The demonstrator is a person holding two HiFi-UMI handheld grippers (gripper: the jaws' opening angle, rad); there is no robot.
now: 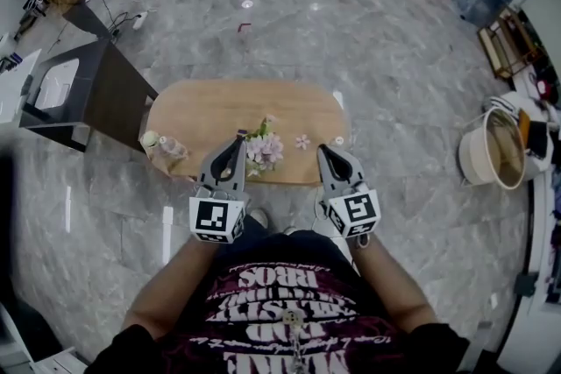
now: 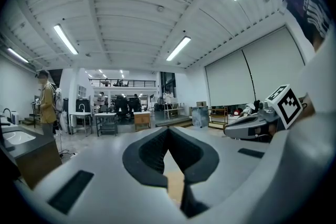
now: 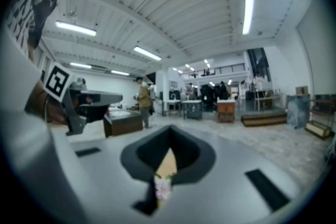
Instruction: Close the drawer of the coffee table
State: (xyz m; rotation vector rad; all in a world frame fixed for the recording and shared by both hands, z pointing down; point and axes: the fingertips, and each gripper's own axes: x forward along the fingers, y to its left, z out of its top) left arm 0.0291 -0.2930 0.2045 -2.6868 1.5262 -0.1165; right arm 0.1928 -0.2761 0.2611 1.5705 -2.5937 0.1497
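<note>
Coffee table [image 1: 219,105]: oval wooden surface at the centre of the head view, on a grey stone floor [image 1: 351,31]. Flowers [image 1: 263,151]: near its front edge, between our two grippers. Left gripper [image 1: 237,141], lower centre-left: we hold it with jaws closed together, nothing gripped. Right gripper [image 1: 323,150], lower centre-right: likewise closed and empty.

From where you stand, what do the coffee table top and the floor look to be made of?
Coffee table top: likely wood or wood-look laminate, matte; even tan colour with faint lengthwise grain. Floor: polished grey stone or marble-look tile; pale cloudy veining and bright glints on its surface.
</note>
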